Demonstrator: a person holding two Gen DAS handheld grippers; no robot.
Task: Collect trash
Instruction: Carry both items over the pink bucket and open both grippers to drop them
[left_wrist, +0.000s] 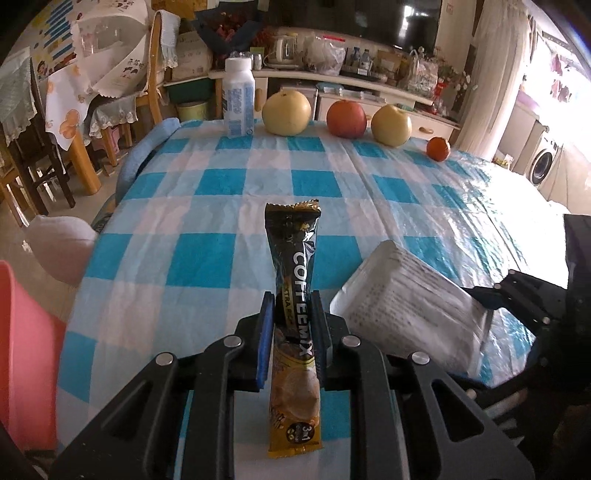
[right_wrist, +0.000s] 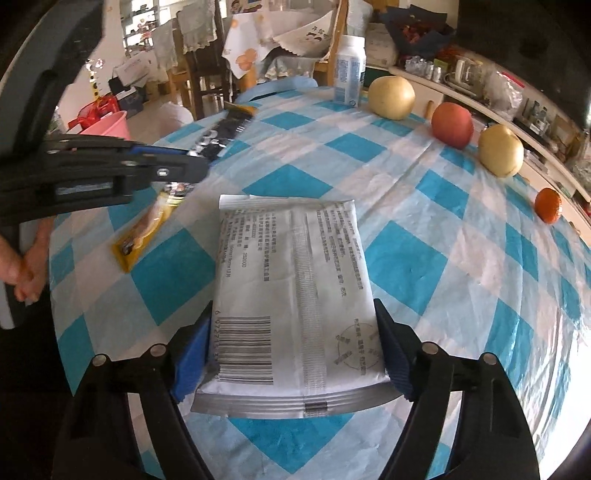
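Observation:
A black and yellow coffee mix sachet (left_wrist: 295, 317) is clamped between the fingers of my left gripper (left_wrist: 293, 321), which is shut on its middle; the sachet points away over the table. It also shows in the right wrist view (right_wrist: 147, 225). A white foil packet (right_wrist: 295, 295) with a barcode sits between the fingers of my right gripper (right_wrist: 291, 347), whose pads press its two long edges. The packet also shows in the left wrist view (left_wrist: 406, 306), to the right of the sachet.
The table wears a blue and white checked cloth (left_wrist: 207, 184). At its far edge stand a white bottle (left_wrist: 239, 99), two yellow pears (left_wrist: 286, 112), a red apple (left_wrist: 346, 119) and a tangerine (left_wrist: 438, 148). A pink bin (right_wrist: 107, 125) stands off the left side.

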